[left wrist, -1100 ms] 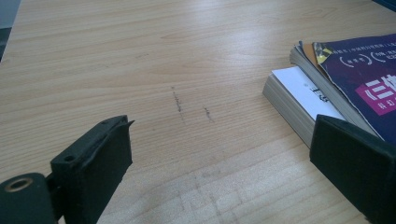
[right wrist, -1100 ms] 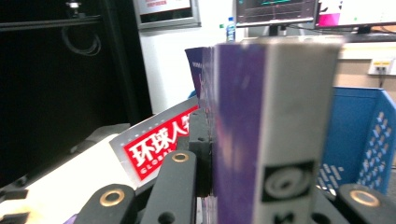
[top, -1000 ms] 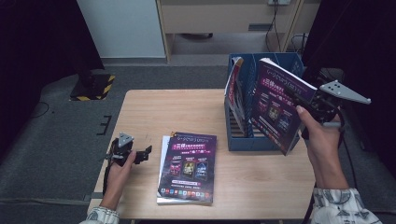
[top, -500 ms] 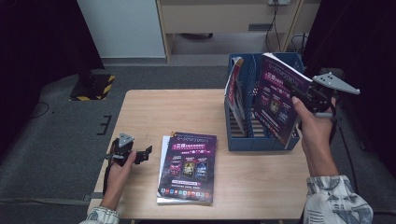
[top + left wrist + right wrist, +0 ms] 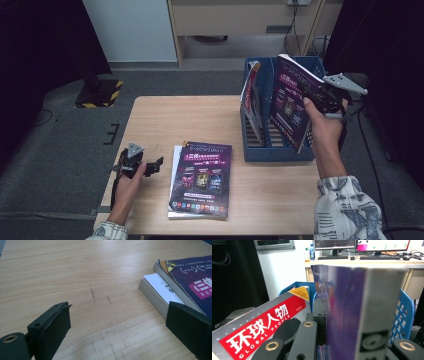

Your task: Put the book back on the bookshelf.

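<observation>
nearest, the left gripper (image 5: 156,165) rests on the worktop (image 5: 200,120) with its jaws spread and nothing between them, just beside the stack of magazines (image 5: 201,180). farther off, the right gripper (image 5: 311,95) is clamped on a purple magazine (image 5: 292,102), held upright and tilted above the blue file rack (image 5: 272,150), next to the red magazine (image 5: 251,95) already filed. the step looks like filing; next, the purple magazine's lower edge wants lining up with a free slot before lowering.

A stack of magazines (image 5: 200,180) lies on the desk (image 5: 200,120) just right of the left claw. A red magazine (image 5: 254,100) leans left of the right claw.
</observation>
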Demonstrator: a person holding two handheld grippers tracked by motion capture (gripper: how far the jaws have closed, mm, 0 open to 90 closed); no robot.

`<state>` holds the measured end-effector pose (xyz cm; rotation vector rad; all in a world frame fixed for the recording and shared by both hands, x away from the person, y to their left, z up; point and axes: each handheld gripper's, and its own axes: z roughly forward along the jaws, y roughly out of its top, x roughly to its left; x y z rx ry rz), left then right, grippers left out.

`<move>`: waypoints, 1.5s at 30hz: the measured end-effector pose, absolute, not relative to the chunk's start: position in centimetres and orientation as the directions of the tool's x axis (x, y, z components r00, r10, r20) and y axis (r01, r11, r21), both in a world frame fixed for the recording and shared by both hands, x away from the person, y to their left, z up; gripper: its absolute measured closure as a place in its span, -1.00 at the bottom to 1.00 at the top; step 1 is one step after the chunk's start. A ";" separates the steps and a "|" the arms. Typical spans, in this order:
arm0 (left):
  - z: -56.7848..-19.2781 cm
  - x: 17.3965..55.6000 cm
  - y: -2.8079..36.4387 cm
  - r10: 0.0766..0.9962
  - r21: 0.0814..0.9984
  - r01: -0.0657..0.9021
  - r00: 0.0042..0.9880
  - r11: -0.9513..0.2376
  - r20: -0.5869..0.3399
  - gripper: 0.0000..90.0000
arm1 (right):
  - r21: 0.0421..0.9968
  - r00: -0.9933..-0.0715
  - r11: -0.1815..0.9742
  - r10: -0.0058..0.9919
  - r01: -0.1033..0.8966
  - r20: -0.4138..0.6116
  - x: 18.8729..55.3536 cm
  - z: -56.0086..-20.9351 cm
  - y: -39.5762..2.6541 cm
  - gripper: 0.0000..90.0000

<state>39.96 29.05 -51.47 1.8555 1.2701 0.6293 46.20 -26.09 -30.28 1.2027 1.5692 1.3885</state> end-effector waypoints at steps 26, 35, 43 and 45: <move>-51.5 40.0 29.0 0.926 0.823 0.537 0.377 -0.186 -0.037 -0.87 | 0.981 -0.284 -0.062 0.952 0.182 0.113 49.7 -32.0 -25.4 0.83; -51.5 39.9 29.0 0.925 0.820 0.540 0.379 -0.192 -0.033 -0.87 | 0.981 -0.260 -0.067 0.959 0.185 0.114 50.6 -32.5 -25.4 0.83; -51.8 40.0 28.8 0.923 0.812 0.546 0.384 -0.205 -0.025 -0.87 | 0.981 -0.261 -0.068 0.958 0.180 0.115 51.3 -33.1 -25.4 0.83; -51.9 40.0 28.7 0.921 0.808 0.549 0.390 -0.215 -0.020 -0.87 | 0.981 -0.260 -0.074 0.958 0.178 0.120 51.5 -33.2 -25.5 0.83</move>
